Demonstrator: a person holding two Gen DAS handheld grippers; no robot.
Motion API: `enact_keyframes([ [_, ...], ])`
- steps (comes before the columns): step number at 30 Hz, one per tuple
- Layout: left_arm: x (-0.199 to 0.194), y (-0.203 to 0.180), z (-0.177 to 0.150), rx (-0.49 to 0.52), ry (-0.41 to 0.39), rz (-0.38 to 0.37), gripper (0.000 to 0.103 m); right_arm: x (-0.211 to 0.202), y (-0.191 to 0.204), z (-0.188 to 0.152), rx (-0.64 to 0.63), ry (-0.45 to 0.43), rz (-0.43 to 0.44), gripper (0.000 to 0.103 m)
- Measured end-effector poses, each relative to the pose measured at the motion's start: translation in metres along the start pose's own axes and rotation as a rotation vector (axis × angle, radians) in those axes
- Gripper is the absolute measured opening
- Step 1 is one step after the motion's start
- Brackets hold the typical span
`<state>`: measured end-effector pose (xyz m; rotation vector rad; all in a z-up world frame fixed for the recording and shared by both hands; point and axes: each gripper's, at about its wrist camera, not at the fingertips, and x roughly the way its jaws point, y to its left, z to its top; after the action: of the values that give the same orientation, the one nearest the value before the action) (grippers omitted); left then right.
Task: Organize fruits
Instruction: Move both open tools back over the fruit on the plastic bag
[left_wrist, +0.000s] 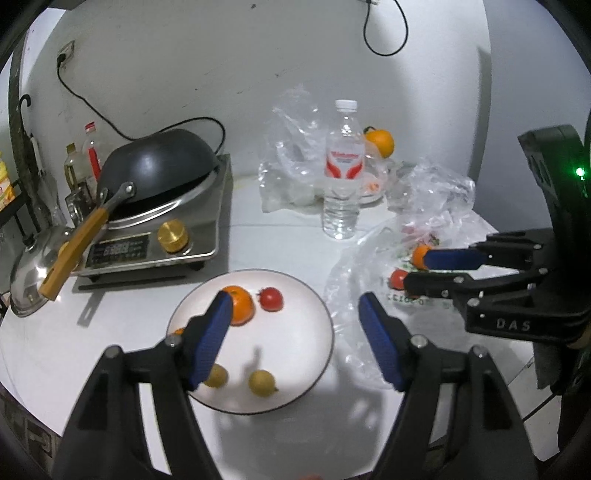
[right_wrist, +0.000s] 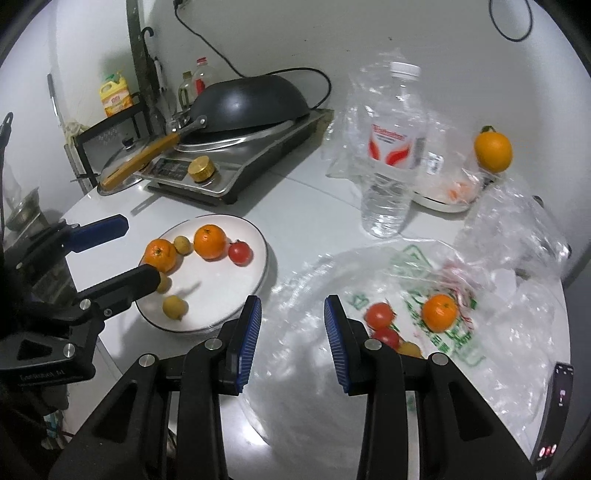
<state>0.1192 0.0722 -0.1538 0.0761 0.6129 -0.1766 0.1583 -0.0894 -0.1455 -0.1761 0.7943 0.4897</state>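
Note:
A white plate (left_wrist: 295, 354) (right_wrist: 236, 288) holds two oranges (right_wrist: 209, 240) (right_wrist: 160, 254), a red tomato (left_wrist: 271, 299) (right_wrist: 240, 252) and small yellow fruits (left_wrist: 263, 383) (right_wrist: 175, 307). My left gripper (left_wrist: 293, 314) (right_wrist: 135, 251) hovers open and empty over the plate. A printed plastic bag (right_wrist: 436, 332) on the right holds an orange (right_wrist: 439, 312) (left_wrist: 419, 256), two tomatoes (right_wrist: 379, 315) (left_wrist: 398, 278) and a yellow fruit (right_wrist: 409, 349). My right gripper (right_wrist: 293, 328) (left_wrist: 415, 267) is open and empty, just left of the bag's fruit.
A water bottle (left_wrist: 342, 173) (right_wrist: 393, 151) stands behind the bag. Another orange (left_wrist: 379, 142) (right_wrist: 493, 151) sits at the back by crumpled plastic. An induction cooker with a black wok (left_wrist: 159, 173) (right_wrist: 251, 103) stands back left, with a steel lid (left_wrist: 31, 273) beside it.

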Motion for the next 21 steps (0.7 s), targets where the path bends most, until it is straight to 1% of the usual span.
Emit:
enact_keyframes([
  [12, 0.007, -0.05, 0.005, 0.045, 0.022, -0.014, 0.072, -0.021, -0.048, -0.023, 0.053, -0.015, -0.014, 0.038],
  [21, 0.022, -0.08, 0.01, 0.081, 0.045, -0.031, 0.072, -0.023, -0.081, -0.037, 0.086, -0.01, -0.02, 0.037],
])
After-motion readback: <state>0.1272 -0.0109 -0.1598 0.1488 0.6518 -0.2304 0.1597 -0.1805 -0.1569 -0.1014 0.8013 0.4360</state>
